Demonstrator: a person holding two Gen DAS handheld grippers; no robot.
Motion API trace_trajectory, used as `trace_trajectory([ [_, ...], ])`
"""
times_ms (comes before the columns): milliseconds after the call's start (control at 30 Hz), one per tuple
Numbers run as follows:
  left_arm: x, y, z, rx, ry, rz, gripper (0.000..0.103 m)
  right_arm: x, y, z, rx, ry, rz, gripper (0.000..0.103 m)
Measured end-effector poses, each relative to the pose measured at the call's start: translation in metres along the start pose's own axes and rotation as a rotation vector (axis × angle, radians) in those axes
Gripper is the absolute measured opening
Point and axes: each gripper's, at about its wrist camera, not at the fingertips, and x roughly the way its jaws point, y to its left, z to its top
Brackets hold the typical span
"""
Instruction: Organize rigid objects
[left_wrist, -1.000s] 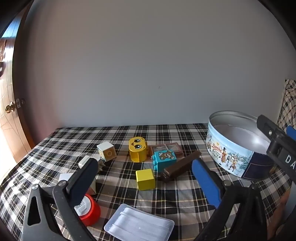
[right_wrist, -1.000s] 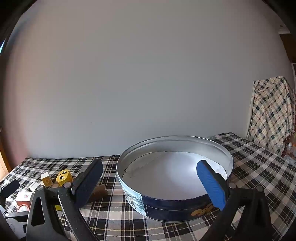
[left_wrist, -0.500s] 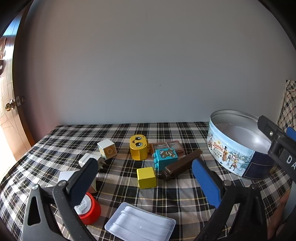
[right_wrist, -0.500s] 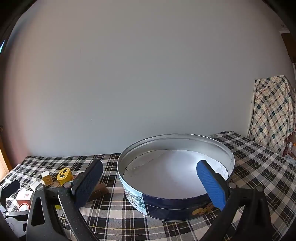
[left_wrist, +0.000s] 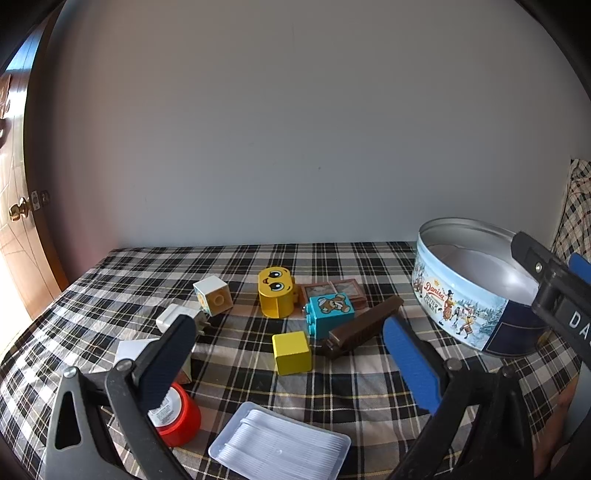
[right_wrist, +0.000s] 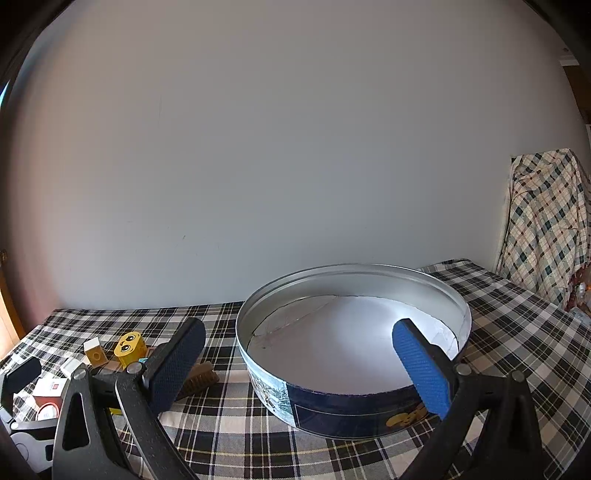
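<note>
Loose toys lie on a plaid cloth (left_wrist: 240, 266): a yellow cube (left_wrist: 291, 352), a teal bear block (left_wrist: 328, 314), a yellow face block (left_wrist: 276, 291), a white-and-tan block (left_wrist: 213, 300), a brown bar (left_wrist: 364, 326), a red-capped jar (left_wrist: 177, 417) and a clear plastic lid (left_wrist: 280, 445). My left gripper (left_wrist: 288, 354) is open and empty, held above the yellow cube. A round cookie tin (right_wrist: 351, 350) stands empty at the right. My right gripper (right_wrist: 299, 354) is open and empty, in front of the tin. The tin also shows in the left wrist view (left_wrist: 476, 284).
A white plug adapter (left_wrist: 177, 314) and a white box (left_wrist: 136, 349) lie at the left. A wooden door (left_wrist: 18, 221) stands far left. A wall runs behind the surface. A plaid cloth hangs at the far right (right_wrist: 546, 221).
Both views have shifted slightly; the toys and the tin sit a little higher in frame. Both grippers stay open and empty.
</note>
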Motion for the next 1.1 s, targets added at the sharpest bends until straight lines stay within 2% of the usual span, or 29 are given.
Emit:
trace_trajectory([
  [900,-0.0002,0.0053,-0.0008,-0.009,0.010,-0.003,0.103,-0.0025,-0.0015,0.0014,-0.003,0.000,0.025,0.102],
  [1100,0.0003,0.0055,-0.0013,-0.010,0.014,-0.004,0.103,-0.0021,0.0031,0.0015,-0.022,0.011,0.054,0.102],
])
